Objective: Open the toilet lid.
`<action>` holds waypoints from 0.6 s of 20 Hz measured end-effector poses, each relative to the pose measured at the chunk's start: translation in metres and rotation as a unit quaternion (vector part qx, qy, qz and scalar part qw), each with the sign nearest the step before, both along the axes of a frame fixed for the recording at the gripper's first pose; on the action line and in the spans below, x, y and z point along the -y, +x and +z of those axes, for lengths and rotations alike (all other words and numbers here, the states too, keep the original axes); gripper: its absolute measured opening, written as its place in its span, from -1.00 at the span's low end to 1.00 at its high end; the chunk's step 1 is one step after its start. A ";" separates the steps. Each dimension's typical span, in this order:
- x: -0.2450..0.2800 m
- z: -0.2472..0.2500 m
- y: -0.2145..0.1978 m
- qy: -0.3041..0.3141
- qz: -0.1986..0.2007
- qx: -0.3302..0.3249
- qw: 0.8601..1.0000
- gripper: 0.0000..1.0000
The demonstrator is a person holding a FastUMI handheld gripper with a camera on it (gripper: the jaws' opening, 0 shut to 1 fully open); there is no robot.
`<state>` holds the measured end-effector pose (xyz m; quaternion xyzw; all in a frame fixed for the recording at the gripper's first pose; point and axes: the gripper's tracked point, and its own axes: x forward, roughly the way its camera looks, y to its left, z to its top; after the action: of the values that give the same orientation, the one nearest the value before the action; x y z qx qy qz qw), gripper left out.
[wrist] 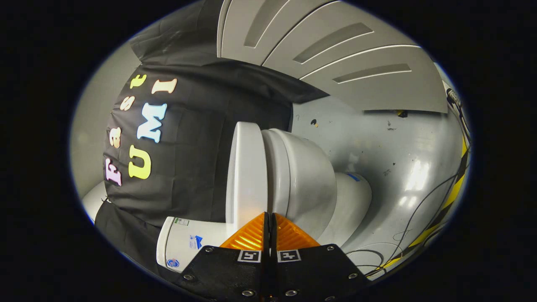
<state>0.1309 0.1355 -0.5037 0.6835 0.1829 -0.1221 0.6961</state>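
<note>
With my tongs (269, 218) rolled onto their side, the whole scene reads turned a quarter-turn: the floor (394, 167) runs up the right of the frame and the booth wall (188, 167) fills the left. The two fingers are drawn together, tip to tip, with only a thin dark seam between them and nothing held. Both tips sit at lower centre, right at the near edge of the toilet lid (247, 172).

The lid appears as a white slab seen edge-on, rising from the fingertips toward mid-frame. It lies flat against the seat and bowl (302, 180) to its right, so the lid is still down. The seam between lid and seat lines up almost exactly with the seam between my fingers. I judge that the roll is there for this reason: closed tips form a thin wedge that could slip under the lid's rim. I cannot tell whether the tips already touch the rim.

At lower left, the tank (184, 245) lies against the black cloth. Cables (423, 209) trail across the floor at right, well apart from the bowl.
</note>
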 end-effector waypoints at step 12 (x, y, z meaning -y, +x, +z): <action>-0.001 0.053 -0.003 -0.060 0.021 -0.052 0.997 -1.00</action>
<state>0.1282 0.1364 -0.4506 0.6290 0.2257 -0.1535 0.7279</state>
